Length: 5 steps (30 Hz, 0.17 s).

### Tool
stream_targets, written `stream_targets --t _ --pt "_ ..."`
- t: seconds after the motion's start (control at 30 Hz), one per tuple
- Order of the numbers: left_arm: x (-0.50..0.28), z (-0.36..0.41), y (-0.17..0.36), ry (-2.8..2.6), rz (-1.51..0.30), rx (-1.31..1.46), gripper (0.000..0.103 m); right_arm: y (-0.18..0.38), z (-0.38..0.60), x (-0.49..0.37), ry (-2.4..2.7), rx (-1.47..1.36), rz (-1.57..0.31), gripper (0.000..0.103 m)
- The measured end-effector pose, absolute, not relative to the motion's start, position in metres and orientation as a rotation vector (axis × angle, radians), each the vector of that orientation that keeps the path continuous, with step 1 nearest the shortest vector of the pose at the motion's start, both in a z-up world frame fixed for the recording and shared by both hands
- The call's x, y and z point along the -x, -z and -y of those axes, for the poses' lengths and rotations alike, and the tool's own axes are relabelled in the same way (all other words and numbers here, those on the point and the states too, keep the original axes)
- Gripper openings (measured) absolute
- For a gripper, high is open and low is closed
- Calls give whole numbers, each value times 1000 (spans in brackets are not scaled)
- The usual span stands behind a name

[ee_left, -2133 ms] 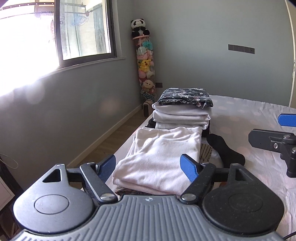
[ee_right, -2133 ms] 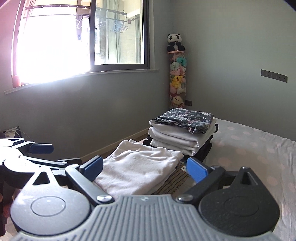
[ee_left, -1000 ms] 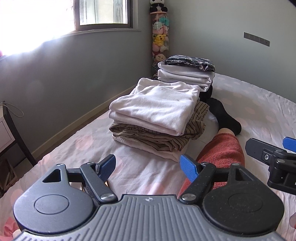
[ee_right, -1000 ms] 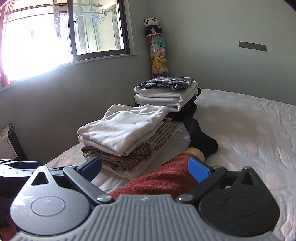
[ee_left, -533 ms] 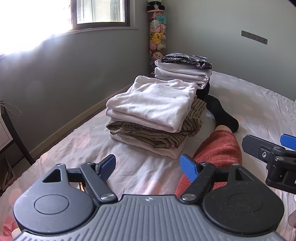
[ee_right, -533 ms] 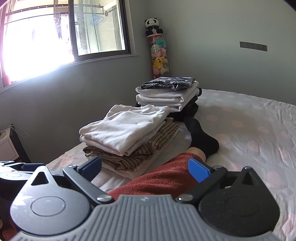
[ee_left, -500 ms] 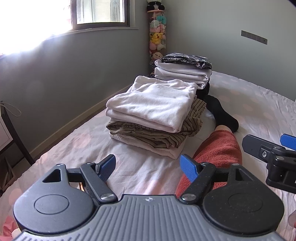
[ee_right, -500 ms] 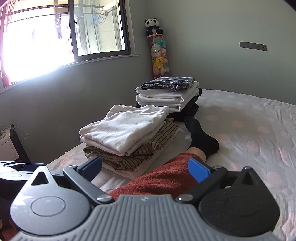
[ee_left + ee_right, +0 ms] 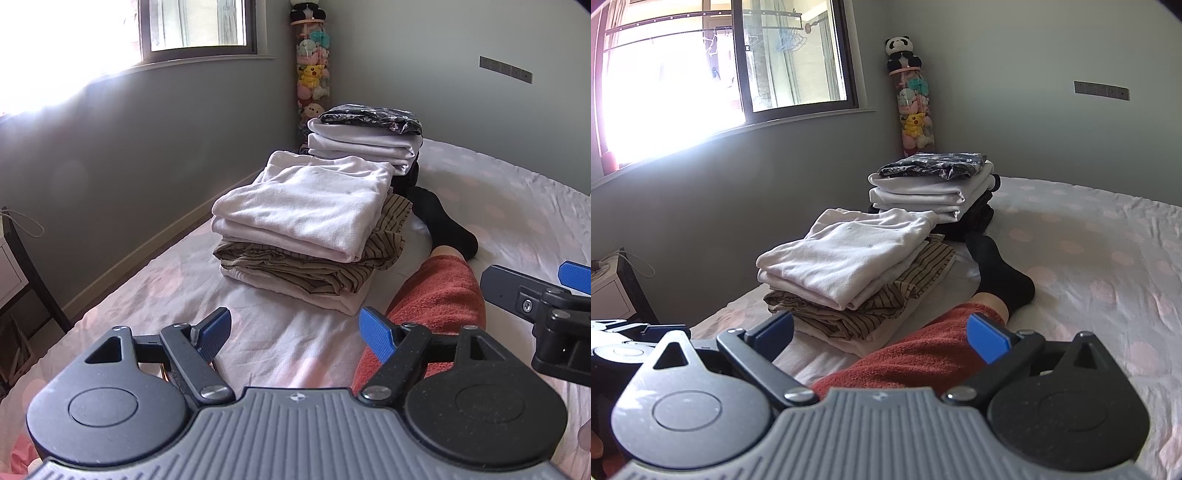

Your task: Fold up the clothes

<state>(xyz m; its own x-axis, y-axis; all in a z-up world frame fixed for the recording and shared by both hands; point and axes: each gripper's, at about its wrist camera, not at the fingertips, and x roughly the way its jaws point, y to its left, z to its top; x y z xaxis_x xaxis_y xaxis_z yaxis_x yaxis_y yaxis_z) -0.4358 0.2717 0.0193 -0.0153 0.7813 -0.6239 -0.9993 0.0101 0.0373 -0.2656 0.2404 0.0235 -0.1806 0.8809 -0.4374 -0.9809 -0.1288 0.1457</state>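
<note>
A folded white garment (image 9: 314, 206) tops a near stack (image 9: 849, 258) with a striped brown garment (image 9: 314, 269) under it. A far stack (image 9: 365, 140) of white folded clothes carries a dark floral piece (image 9: 934, 164). My left gripper (image 9: 295, 330) is open and empty, held above the bed sheet short of the near stack. My right gripper (image 9: 882, 332) is open and empty, over a leg in red trousers (image 9: 916, 354). The right gripper also shows at the right edge of the left wrist view (image 9: 546, 295).
The bed has a white sheet with pink dots (image 9: 1089, 251). A leg with a black sock (image 9: 443, 221) lies beside the stacks. A grey wall and window (image 9: 701, 81) run along the left. A tube of plush toys (image 9: 312, 81) stands in the corner. A white cabinet (image 9: 11, 266) is at far left.
Both grippers have pulled back from the stacks and away from the white garment over the last two seconds; in the last half second they barely shifted. Both stayed open.
</note>
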Motion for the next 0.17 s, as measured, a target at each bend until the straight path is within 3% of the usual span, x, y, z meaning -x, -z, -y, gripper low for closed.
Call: stream_targets --t 0.17 --pt "436 -271 -20 -1511 -559 491 90 -23 -240 266 -1700 285 -469 101"
